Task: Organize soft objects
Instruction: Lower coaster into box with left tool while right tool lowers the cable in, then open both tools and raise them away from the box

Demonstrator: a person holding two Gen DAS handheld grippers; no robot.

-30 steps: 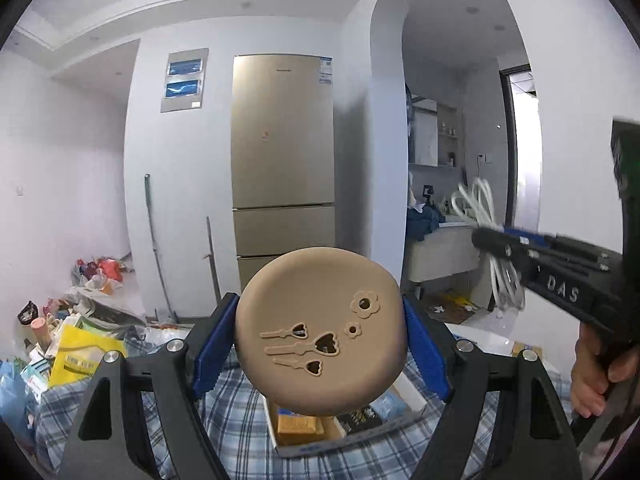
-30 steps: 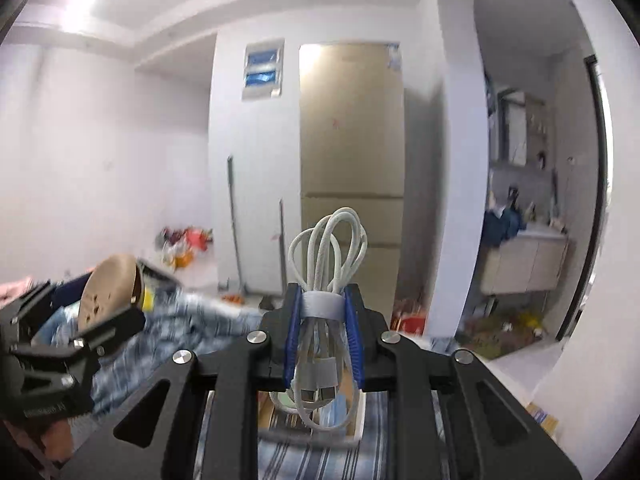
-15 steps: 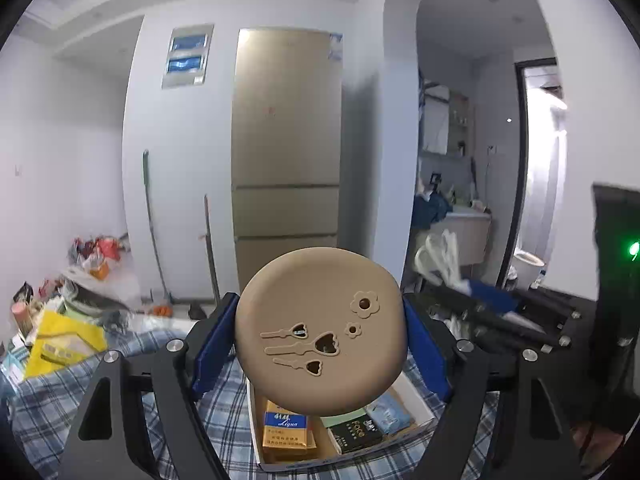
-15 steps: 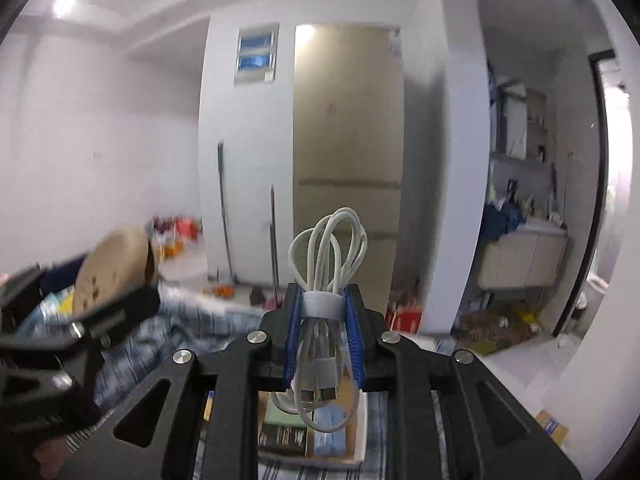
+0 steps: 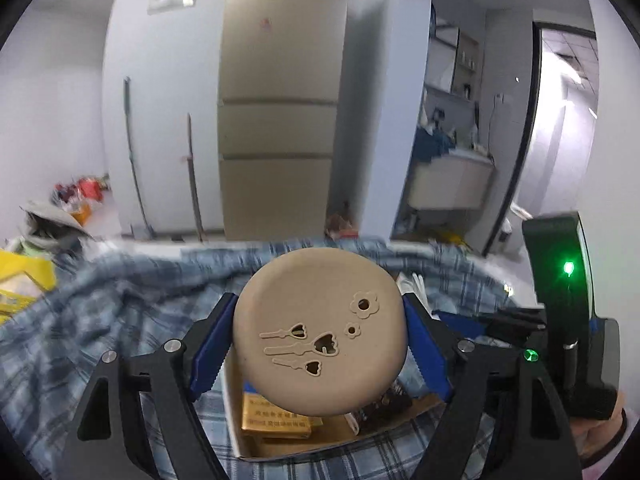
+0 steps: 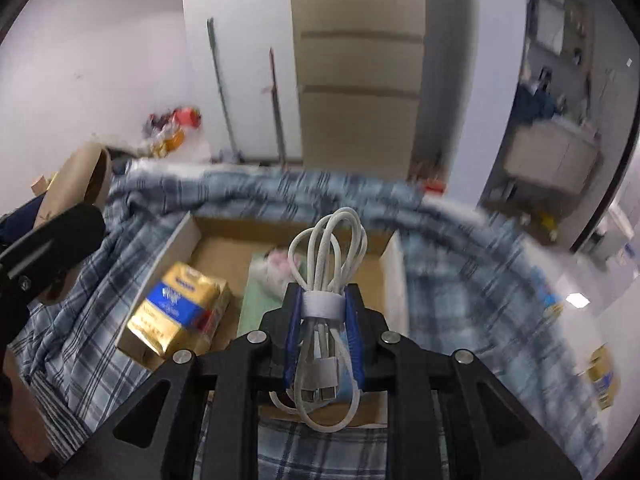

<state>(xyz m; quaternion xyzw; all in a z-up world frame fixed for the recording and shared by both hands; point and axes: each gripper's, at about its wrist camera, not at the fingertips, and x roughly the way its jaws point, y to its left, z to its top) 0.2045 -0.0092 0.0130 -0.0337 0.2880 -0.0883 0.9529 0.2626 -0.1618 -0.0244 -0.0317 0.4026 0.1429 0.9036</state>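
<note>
Soft objects: you carry two at once, a tan round pad (image 5: 320,342) in your left gripper (image 5: 320,350) and a bundled white cable (image 6: 326,308) in your right gripper (image 6: 323,332), both held in the air above the open cardboard box (image 6: 188,232).

Tan round pad: it sits flat-face toward the left wrist camera, pinched across its width between the two blue pads (image 5: 210,350). That edge-to-edge hold suits a squashy disc, since the rim gives the jaws something to bite on.

Left gripper: closed onto the pad on both sides, hanging above the near end of the box, whose gold packet (image 5: 276,420) shows just below the pad.

Bundled white cable: clamped at its white strap (image 6: 321,305), loops standing up, plugs hanging down. Gripping at the strap keeps the coil from splaying.

Right gripper: pressed in on the bundle, poised over the near middle of the box.

Cardboard box: it rests on the blue plaid cloth (image 6: 72,344) and already holds a gold-and-blue packet (image 6: 178,312), a green item (image 6: 256,308) and something pale and pinkish (image 6: 276,264) that is too blurred to name. I judge this to be where both soft things are headed.

Free room: the bare cardboard floor at the far left of the box looks the likeliest spot for the pad; the cable probably fits the right side.

Risk: your two grippers are near each other over one small box, so lowering them in turn seems wiser.
</note>
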